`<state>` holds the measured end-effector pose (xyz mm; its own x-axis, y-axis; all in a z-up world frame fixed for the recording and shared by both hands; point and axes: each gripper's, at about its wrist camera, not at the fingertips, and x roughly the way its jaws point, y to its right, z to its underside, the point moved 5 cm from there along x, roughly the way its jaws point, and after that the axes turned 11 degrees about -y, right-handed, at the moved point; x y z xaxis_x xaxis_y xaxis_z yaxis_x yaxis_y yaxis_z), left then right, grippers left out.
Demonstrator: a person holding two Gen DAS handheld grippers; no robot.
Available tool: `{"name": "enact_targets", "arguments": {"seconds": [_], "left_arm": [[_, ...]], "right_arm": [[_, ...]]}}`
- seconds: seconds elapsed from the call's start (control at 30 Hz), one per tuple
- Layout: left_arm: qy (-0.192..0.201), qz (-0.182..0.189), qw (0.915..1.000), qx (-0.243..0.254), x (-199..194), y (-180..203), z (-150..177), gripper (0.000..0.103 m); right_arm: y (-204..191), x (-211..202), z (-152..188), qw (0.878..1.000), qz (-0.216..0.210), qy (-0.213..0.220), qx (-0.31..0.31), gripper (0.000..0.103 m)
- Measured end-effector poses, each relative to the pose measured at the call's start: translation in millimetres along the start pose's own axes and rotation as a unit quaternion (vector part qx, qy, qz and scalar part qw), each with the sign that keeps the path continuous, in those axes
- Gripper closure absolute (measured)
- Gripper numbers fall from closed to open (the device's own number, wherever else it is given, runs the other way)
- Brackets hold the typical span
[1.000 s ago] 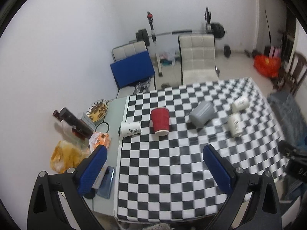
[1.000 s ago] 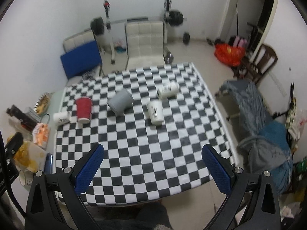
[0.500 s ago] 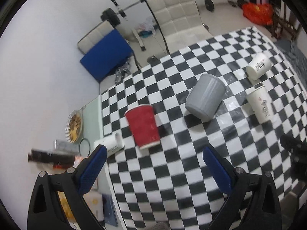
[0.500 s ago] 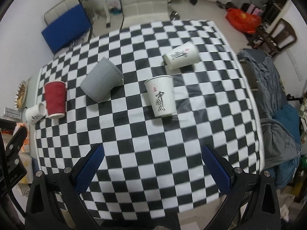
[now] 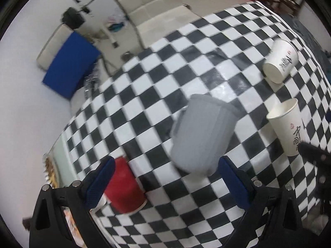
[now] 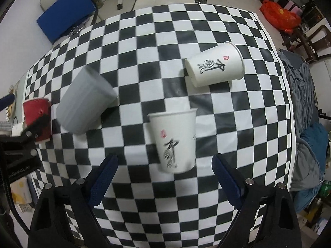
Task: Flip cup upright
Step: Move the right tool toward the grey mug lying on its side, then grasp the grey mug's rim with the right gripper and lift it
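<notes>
Several cups lie on their sides on the checkered tablecloth (image 6: 206,144). A grey cup (image 5: 201,134) lies just ahead of my open, empty left gripper (image 5: 165,179); it also shows in the right wrist view (image 6: 84,103). A red paper cup (image 5: 124,188) lies beside the left finger. A white printed cup (image 6: 173,138) lies just ahead of my open, empty right gripper (image 6: 164,177) and shows in the left wrist view (image 5: 287,128). A second white printed cup (image 6: 215,65) lies farther back; it also shows in the left wrist view (image 5: 280,61).
A white chair (image 5: 153,6) and a blue cushion (image 5: 70,70) stand behind the table. A side surface at the left holds a plate (image 5: 49,171) and clutter. Grey and blue fabric (image 6: 306,124) lies right of the table. The left gripper's body (image 6: 18,150) is at the left edge.
Both grippers have moved down and forward toward the table. The grey cup now sits close ahead of the left gripper, and the white printed cup close ahead of the right.
</notes>
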<state>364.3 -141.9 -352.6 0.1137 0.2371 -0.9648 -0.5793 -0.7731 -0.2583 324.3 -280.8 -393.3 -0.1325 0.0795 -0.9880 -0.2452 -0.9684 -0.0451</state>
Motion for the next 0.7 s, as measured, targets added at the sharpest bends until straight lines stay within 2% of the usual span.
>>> {"name": "enact_targets", "arguments": {"seconds": [0.2,0.43,0.53,0.7], "left_arm": [[-0.029,0.014,0.9985,0.045,29,21,-19,0.002],[-0.049,0.040,0.9969,0.048,60,34,-31,0.002],[-0.049,0.061,0.9961,0.040,66,38,-34,0.015],[-0.033,0.063,0.9971,0.026,65,40,-37,0.017]], "right_arm": [[16,6,-21,1.000,-0.012,-0.012,0.014,0.009],[29,17,-33,0.999,-0.005,-0.018,0.031,0.009],[35,23,-36,0.999,-0.003,-0.024,0.047,0.009],[41,27,-37,0.998,0.002,-0.026,0.062,0.009]]}}
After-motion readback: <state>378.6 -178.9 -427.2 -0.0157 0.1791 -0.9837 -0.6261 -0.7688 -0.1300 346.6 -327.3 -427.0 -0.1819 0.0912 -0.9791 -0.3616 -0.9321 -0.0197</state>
